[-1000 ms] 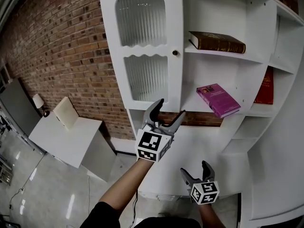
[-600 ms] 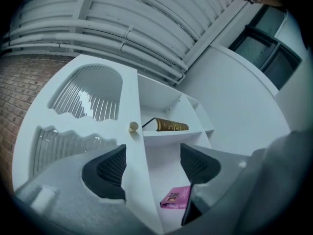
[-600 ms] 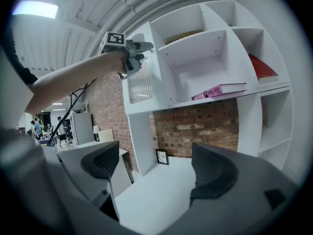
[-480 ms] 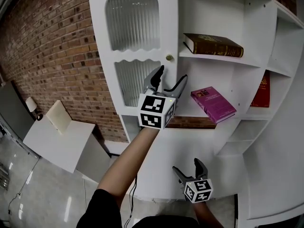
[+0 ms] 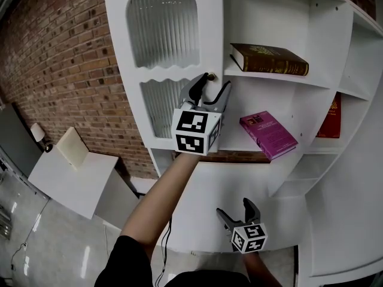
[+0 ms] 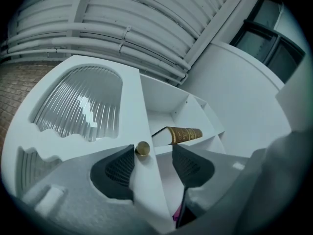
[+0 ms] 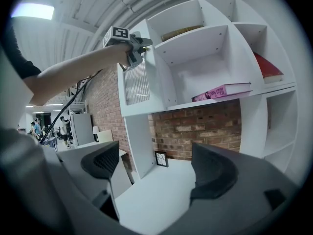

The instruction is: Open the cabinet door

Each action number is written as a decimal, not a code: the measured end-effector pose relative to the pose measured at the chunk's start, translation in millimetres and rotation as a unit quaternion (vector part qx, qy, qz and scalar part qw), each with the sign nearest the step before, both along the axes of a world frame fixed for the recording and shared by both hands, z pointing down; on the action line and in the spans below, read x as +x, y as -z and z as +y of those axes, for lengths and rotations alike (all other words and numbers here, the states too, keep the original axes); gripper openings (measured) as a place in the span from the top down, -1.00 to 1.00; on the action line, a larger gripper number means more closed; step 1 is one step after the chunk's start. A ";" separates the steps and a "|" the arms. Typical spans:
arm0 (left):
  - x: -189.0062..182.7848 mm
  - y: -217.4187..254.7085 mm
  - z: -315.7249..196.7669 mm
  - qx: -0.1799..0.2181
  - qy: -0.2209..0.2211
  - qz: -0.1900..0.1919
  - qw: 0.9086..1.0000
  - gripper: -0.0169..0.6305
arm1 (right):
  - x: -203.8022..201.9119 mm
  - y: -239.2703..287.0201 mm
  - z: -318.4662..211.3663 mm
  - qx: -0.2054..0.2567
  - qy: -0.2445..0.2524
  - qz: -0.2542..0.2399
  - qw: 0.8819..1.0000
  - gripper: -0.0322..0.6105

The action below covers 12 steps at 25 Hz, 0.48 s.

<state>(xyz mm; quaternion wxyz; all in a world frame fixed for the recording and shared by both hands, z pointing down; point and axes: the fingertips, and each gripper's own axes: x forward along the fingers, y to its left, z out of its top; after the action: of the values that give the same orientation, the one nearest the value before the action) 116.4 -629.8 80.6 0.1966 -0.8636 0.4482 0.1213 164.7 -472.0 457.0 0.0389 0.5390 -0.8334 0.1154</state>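
Note:
The white cabinet door (image 5: 164,40) with ribbed glass panes covers the left column of the shelf unit. Its small brass knob (image 5: 210,76) sits at the door's right edge. My left gripper (image 5: 215,82) is raised to that knob. In the left gripper view the knob (image 6: 143,148) lies between the jaws, right beside the left pad (image 6: 117,169), and the right pad (image 6: 191,164) stands apart from it. The jaws have just been closing round the knob and still show a gap. My right gripper (image 5: 234,209) hangs low in front of the lower shelf, open and empty.
A brown book (image 5: 269,58) lies on the upper shelf, a purple book (image 5: 267,135) on the one below, a red book (image 5: 334,117) further right. A small picture frame (image 7: 160,158) stands on the lower ledge. A white desk (image 5: 72,184) stands at the left by the brick wall.
My left gripper has risen from below the door's lower pane up to the knob, and its jaws have narrowed. The right gripper has shifted slightly left.

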 end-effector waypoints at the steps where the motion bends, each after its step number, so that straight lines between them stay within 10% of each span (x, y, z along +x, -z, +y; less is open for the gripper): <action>1: -1.5 0.4 -1.9 -0.001 0.008 -0.001 1.000 0.21 | 0.6 -1.7 -0.3 -0.002 0.000 -0.001 1.000 -0.53; 6: -12.0 3.8 -11.2 -0.015 0.044 0.013 0.999 0.62 | 2.5 -12.0 1.3 -0.020 0.003 0.005 1.000 -0.52; 12: -15.1 4.7 -12.3 -0.032 0.056 0.025 0.998 0.66 | 7.7 -14.2 9.0 -0.023 0.002 0.006 1.000 -0.52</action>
<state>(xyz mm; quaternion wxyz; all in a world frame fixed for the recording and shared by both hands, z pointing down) 101.4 -642.1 75.9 0.1644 -0.8395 0.5045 0.1170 172.4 -463.0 471.3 0.0564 0.5373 -0.8313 0.1309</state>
